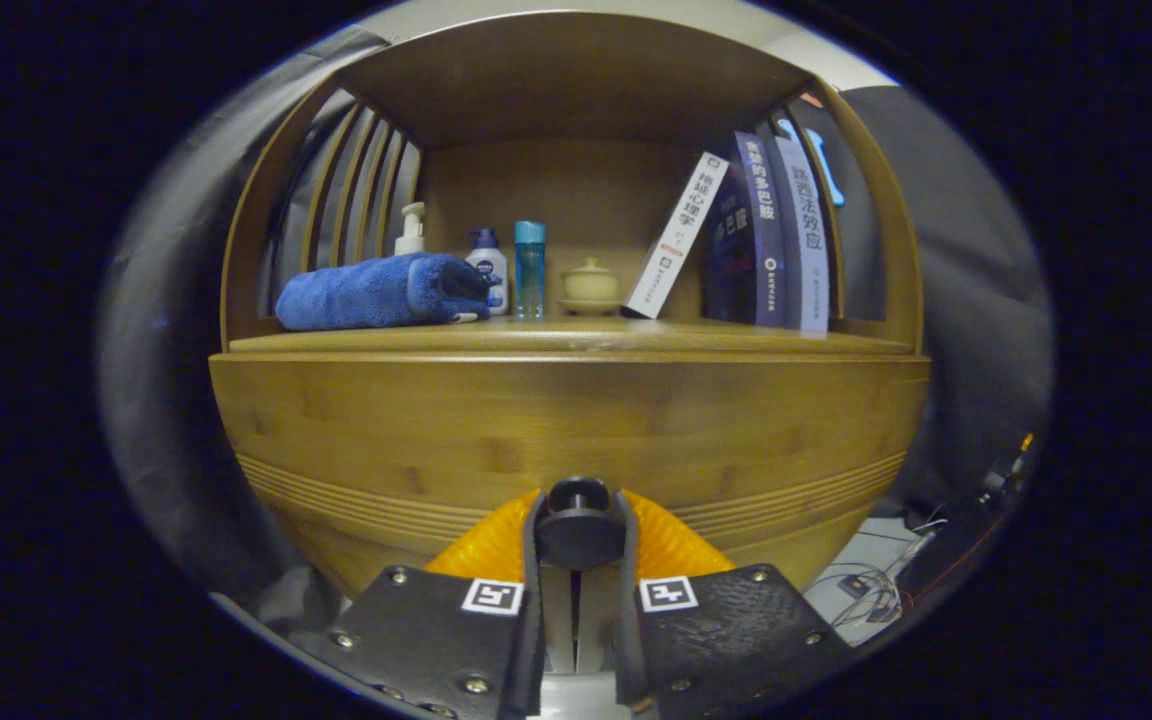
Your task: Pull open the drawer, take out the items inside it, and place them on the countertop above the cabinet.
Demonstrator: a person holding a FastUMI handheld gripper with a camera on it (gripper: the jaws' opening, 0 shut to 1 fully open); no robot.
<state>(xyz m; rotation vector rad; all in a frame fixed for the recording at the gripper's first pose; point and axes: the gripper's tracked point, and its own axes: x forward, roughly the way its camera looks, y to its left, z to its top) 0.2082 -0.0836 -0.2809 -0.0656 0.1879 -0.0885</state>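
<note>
A wooden cabinet stands right in front of me, its drawer front closed flush under the countertop. The drawer's round dark knob sits between my two fingers, and my gripper is shut on it. What lies inside the drawer is hidden. On the countertop, inside the open shelf, a folded blue towel lies at the left.
Behind the towel stand a pump bottle, a white bottle and a tall blue bottle. A small lidded cup sits mid-shelf. Several books lean at the right. Cables lie on the floor to the right.
</note>
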